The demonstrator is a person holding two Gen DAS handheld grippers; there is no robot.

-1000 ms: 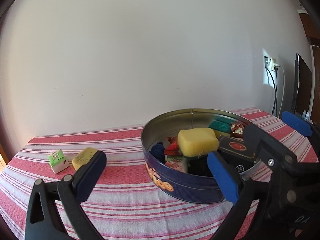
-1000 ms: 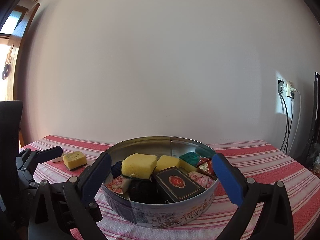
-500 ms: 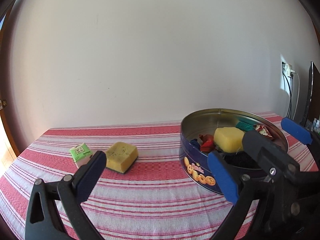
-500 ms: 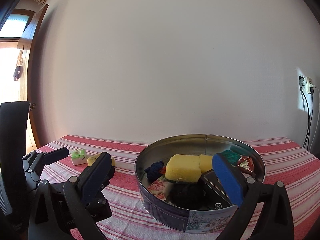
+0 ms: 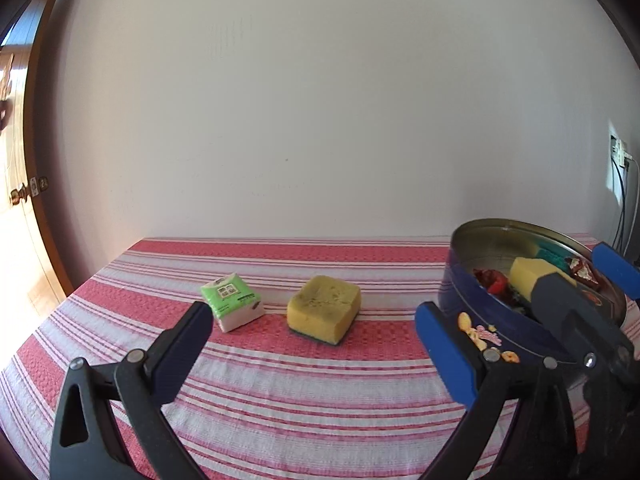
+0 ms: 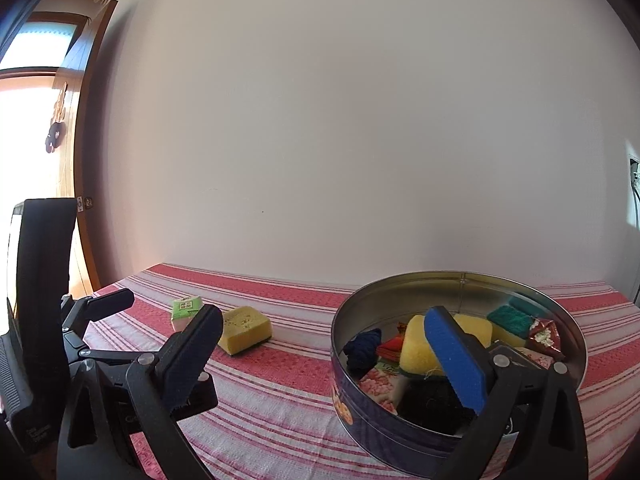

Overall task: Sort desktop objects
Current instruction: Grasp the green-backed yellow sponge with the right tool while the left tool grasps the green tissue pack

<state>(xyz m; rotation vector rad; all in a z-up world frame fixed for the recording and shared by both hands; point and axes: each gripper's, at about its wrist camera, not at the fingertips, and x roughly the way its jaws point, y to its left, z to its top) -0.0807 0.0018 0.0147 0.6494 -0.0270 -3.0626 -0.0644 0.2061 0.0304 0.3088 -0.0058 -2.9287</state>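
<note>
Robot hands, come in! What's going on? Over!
Left gripper open, empty, facing sponge. Right gripper open, empty, by tin. Tissue pack beside sponge. Nothing in the way.

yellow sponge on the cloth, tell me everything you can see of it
The sponge is a squarish yellow foam block with rounded corners, a pitted, slightly soiled top and a thin dark scouring layer underneath. It lies flat, scourer down, on the red-striped cloth, just right of the green tissue pack without touching it, and left of the tin. Nothing holds it; the open left gripper is short of it.
</note>
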